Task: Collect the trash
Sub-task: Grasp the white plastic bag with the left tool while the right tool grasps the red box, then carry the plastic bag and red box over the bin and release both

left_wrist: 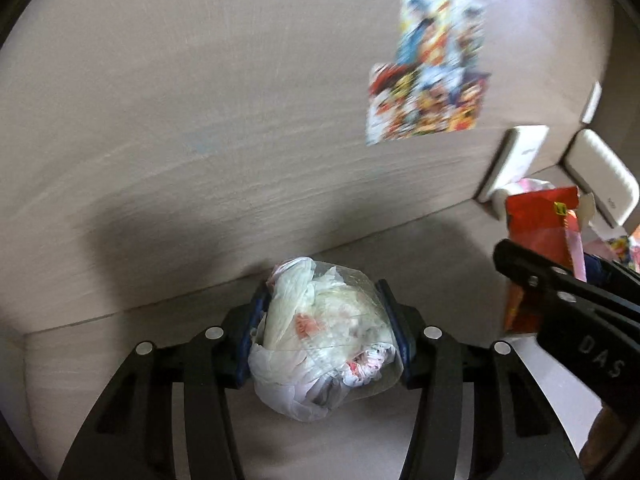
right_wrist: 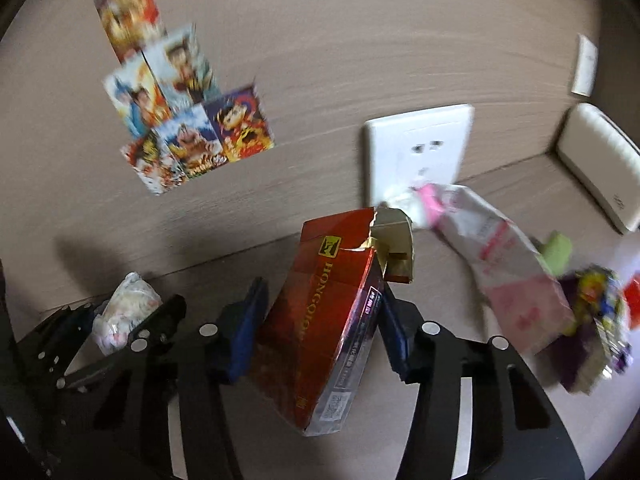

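My left gripper (left_wrist: 325, 320) is shut on a crumpled ball of clear and white plastic wrap (left_wrist: 326, 340), held above a pale wooden surface near a wall. The same ball shows in the right wrist view (right_wrist: 126, 308) at the lower left, inside the left gripper. My right gripper (right_wrist: 320, 316) is shut on a torn red cigarette carton (right_wrist: 320, 320), tilted, with its gold lining open at the top. The carton also shows at the right edge of the left wrist view (left_wrist: 540, 232), with the right gripper's black arm below it.
A pink and white wrapper (right_wrist: 504, 264), a green scrap (right_wrist: 558, 250) and a colourful purple wrapper (right_wrist: 592, 320) lie to the right. A white wall socket (right_wrist: 416, 148), cartoon stickers (right_wrist: 180, 116) and a white box (right_wrist: 600, 164) are on or near the wall.
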The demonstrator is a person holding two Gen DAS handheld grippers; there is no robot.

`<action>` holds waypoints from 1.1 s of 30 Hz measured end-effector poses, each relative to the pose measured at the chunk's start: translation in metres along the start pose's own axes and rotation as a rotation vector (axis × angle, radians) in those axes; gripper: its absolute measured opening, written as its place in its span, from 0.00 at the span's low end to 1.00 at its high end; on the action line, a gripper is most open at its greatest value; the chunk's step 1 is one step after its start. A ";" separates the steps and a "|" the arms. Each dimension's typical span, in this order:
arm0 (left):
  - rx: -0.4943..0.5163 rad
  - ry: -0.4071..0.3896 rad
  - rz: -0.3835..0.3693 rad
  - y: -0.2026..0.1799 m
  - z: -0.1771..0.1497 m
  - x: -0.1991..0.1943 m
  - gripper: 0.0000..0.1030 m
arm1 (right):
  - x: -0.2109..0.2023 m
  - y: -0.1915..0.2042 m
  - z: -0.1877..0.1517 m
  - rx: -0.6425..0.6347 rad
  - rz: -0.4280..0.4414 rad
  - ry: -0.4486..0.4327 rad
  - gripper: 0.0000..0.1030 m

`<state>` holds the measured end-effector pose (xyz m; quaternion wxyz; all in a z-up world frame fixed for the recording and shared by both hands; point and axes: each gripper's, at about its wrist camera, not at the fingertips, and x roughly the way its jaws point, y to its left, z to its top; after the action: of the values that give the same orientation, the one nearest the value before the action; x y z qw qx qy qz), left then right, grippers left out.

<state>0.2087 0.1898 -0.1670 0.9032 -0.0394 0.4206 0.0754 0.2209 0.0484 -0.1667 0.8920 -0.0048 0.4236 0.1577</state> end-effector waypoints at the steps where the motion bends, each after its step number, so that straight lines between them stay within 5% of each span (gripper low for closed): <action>1: 0.005 -0.005 -0.004 -0.002 -0.001 -0.007 0.50 | -0.010 -0.004 -0.003 0.007 -0.001 -0.008 0.53; 7: 0.092 -0.051 -0.071 -0.039 -0.002 -0.056 0.50 | -0.083 -0.040 -0.014 0.049 -0.014 -0.094 0.53; 15: 0.282 -0.102 -0.248 -0.147 -0.028 -0.110 0.50 | -0.192 -0.112 -0.055 0.104 -0.158 -0.217 0.53; 23: 0.481 -0.094 -0.420 -0.281 -0.062 -0.133 0.50 | -0.241 -0.225 -0.118 0.327 -0.282 -0.201 0.52; 33: 0.770 -0.005 -0.592 -0.423 -0.152 -0.152 0.50 | -0.288 -0.337 -0.229 0.549 -0.471 -0.109 0.52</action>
<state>0.0691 -0.2632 -0.1445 0.8358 0.1799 0.3866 -0.3458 -0.0257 -0.3843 -0.1378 0.8933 0.1458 0.3891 -0.1713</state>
